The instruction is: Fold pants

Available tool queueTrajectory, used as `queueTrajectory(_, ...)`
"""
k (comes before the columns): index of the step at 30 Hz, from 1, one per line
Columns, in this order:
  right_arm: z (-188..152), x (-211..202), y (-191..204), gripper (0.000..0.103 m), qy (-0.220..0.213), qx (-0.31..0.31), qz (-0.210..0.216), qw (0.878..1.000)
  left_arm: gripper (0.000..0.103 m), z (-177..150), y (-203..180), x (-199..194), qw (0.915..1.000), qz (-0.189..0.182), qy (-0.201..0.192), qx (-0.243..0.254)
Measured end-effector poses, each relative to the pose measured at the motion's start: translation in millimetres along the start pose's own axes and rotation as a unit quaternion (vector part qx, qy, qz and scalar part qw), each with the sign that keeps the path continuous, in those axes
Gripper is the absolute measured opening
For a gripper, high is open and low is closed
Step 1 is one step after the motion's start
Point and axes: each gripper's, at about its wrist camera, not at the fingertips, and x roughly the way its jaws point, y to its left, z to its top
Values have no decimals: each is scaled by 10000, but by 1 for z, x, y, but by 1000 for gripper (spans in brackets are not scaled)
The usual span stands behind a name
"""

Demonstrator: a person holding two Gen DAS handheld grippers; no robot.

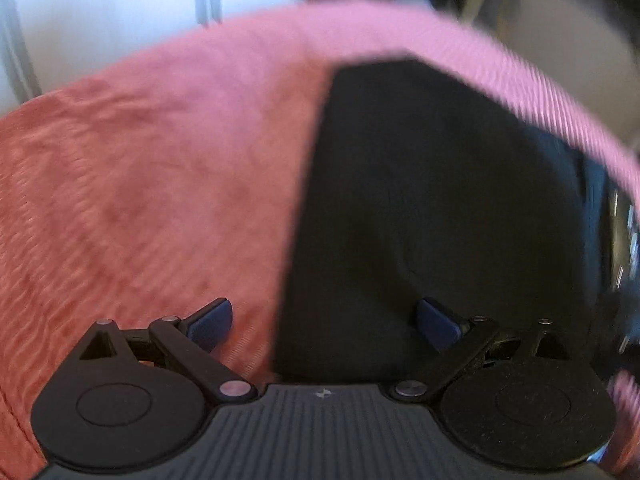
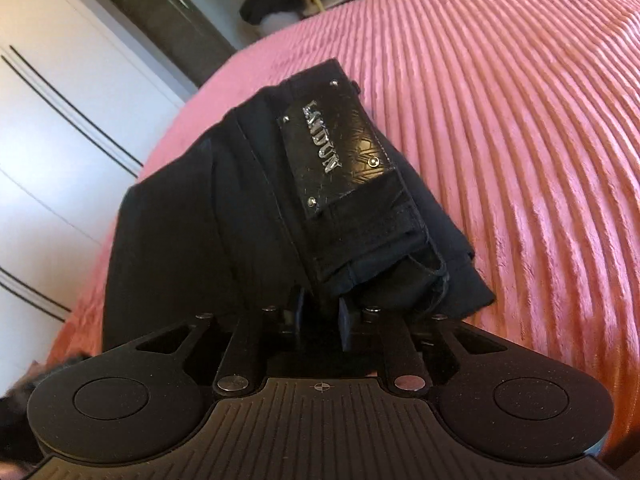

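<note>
Right tool [image 2: 320, 316] is pinched on the waistband of the folded black jeans [image 2: 248, 216], left tool [image 1: 324, 320] is wide open and empty, so I'd lay that edge down flat on the pink bedspread [image 2: 520, 120].

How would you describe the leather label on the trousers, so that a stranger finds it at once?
Start from the pink ribbed bedspread that fills the right wrist view. On it lies a folded pair of black pants. The leather label sits on their waistband: a shiny embossed black patch with silver letters and small rivets, unlike the matte cloth around it.

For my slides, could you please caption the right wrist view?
Right gripper clamps folded black pants on a pink bedspread.
</note>
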Motion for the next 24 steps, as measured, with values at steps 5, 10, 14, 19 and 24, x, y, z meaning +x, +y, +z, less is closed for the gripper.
queueTrajectory(5, 11, -28, -4, 48, 227, -16, 335, 9992, 99, 1, 10, -2, 9993, -341, -35, -175)
queueTrajectory(10, 23, -59, -4, 51, -119, -426, 559, 9975, 99, 7, 27, -27, 9920, -722, -676, -780)
queueTrajectory(14, 41, -41, 17, 42, -292, -777, 630, 9946, 99, 28, 21, -23, 9892, -700, -945, -874)
queueTrajectory(19, 45, -4, 61, 26, -249, -1790, 347, 9829, 99, 44, 12, 10, 9956, -237, -602, -673)
queueTrajectory(24, 63, 26, 85, 29, -406, -2252, -77, 9734, 99, 59, 7, 17, 9955, -299, -606, -669)
